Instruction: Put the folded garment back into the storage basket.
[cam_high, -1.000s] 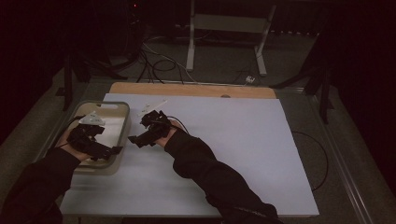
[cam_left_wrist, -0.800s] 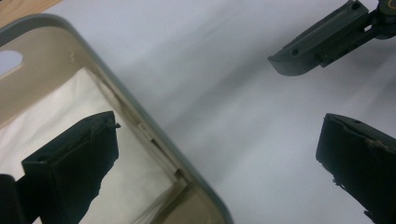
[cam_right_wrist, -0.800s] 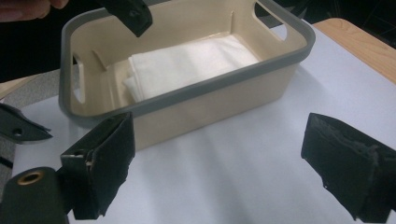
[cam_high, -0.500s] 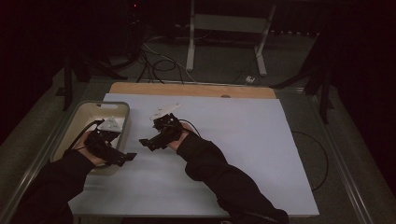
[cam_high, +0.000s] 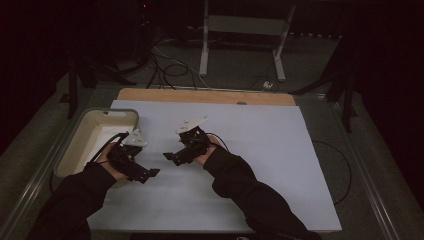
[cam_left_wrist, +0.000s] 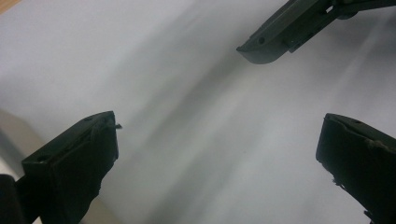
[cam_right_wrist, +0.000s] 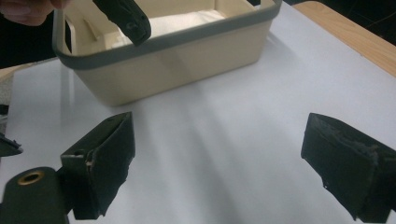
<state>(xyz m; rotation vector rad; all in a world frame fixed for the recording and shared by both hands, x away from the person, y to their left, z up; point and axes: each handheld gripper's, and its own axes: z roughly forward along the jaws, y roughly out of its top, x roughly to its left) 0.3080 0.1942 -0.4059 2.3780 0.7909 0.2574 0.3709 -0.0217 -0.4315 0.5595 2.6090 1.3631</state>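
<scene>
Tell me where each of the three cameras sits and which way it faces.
High view: above the person's side, facing forward and down on the white table; both forearms, left gripper, right gripper.
Left gripper view: rides the left gripper, facing the table; own open fingers, the right gripper's fingertip.
Right gripper view: rides the right gripper, facing the beige bin.
Shared: bin, table.

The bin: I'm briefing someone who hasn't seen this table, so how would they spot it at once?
Start at the white table sheet and go to its left edge, on the person's left. There stands the bin, a cream rectangular tub with a grey rim and something white lying inside. It is the sole container there, beside the left gripper.
</scene>
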